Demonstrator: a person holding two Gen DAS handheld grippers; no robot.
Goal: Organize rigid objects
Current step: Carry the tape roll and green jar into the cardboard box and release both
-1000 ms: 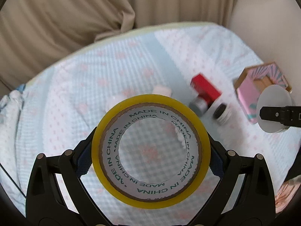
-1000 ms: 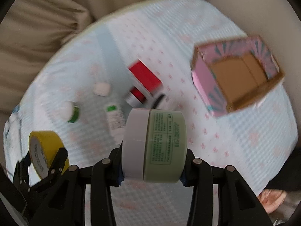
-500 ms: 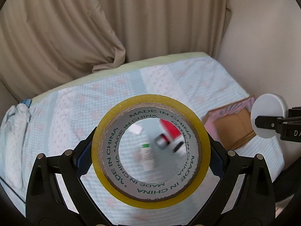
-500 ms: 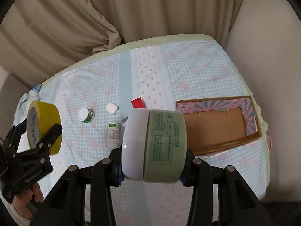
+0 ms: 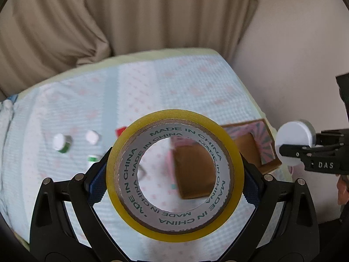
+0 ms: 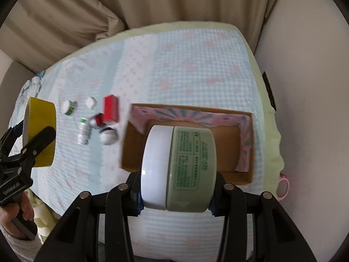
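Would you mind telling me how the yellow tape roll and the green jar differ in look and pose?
The yellow tape roll is an open ring with a see-through core; the green jar is solid, capped by a white lid. The roll faces its camera flat-on; the jar lies sideways, lid leftward. Both are round and clamped in a gripper, roll in the left gripper, jar in the right gripper.

My left gripper (image 5: 174,172) clamps the tape roll (image 5: 174,172) above the bedspread (image 6: 185,61); my right gripper (image 6: 176,174) clamps the jar (image 6: 178,170) over the open box (image 6: 244,144). Small bottles (image 6: 84,131) lie left of the box.
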